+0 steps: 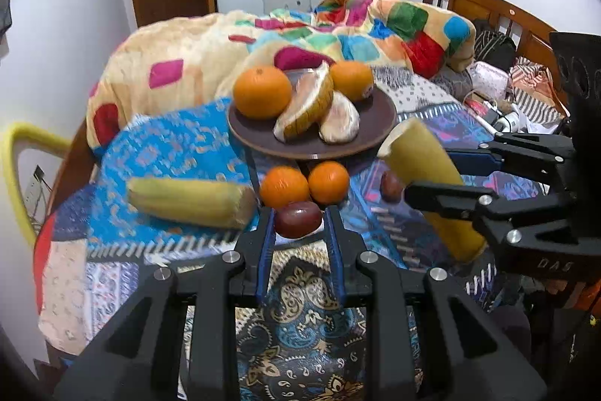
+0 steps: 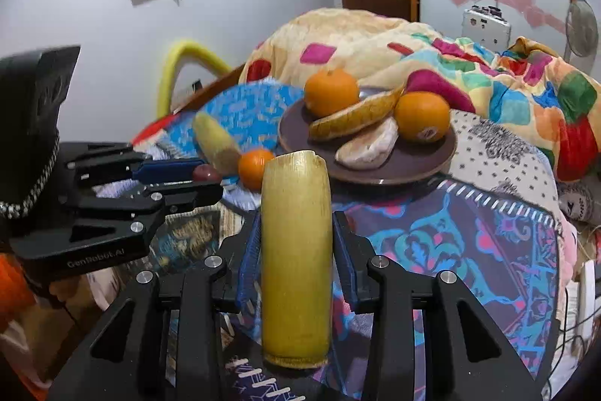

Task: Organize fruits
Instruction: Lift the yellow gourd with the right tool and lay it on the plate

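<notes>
Left gripper (image 1: 298, 220): pads closed on a dark red fruit (image 1: 298, 218), over the patterned bedspread (image 1: 300, 326).
Right gripper (image 2: 296, 235): clamped on a yellow cut stalk piece (image 2: 296, 250), which stands upright between its pads.
Loose fruit: two oranges (image 1: 284, 186) just beyond the red fruit; a second yellow piece (image 1: 191, 202) to their left.
Plate (image 1: 263, 138): brown, near the loose oranges, holding two oranges and pomelo wedges (image 1: 308, 104).
Open room: bare bedspread right of the plate; bunched blanket (image 1: 188, 55) behind it.

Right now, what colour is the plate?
Dark brown plate, seen best in the right wrist view.
</notes>
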`<state>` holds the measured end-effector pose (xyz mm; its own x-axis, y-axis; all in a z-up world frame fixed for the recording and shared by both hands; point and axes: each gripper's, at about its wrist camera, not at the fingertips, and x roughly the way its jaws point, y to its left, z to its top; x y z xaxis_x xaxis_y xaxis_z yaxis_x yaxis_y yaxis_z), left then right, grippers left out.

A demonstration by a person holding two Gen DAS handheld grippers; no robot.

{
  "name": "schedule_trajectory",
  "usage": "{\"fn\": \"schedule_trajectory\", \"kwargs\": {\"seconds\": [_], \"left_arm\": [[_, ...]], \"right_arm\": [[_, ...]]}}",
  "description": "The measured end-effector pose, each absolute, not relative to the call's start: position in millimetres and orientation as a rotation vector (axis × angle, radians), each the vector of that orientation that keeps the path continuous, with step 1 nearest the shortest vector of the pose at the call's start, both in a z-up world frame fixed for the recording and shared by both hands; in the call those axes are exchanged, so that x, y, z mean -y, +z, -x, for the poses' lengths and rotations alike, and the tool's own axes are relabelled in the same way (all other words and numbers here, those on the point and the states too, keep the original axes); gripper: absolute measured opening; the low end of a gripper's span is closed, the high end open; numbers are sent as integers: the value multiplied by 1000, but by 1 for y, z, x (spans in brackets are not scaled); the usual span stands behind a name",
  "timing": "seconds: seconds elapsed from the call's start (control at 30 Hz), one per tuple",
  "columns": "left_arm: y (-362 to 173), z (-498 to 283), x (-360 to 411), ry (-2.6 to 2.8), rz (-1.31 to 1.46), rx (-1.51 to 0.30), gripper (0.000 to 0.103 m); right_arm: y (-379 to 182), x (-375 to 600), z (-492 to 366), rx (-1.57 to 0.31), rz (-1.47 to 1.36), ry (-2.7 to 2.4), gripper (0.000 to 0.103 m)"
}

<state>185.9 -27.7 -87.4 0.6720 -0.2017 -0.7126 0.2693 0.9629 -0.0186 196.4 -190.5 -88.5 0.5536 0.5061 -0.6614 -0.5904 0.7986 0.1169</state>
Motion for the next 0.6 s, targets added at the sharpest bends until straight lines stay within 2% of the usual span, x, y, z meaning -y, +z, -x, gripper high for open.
{"fn": "schedule_trajectory", "kwargs": {"seconds": [0.6], "left_arm": [[-61,-222,18,-224,-53,-716,26]], "right_arm": [[-34,205,-223,-594,100,591,34]]}}
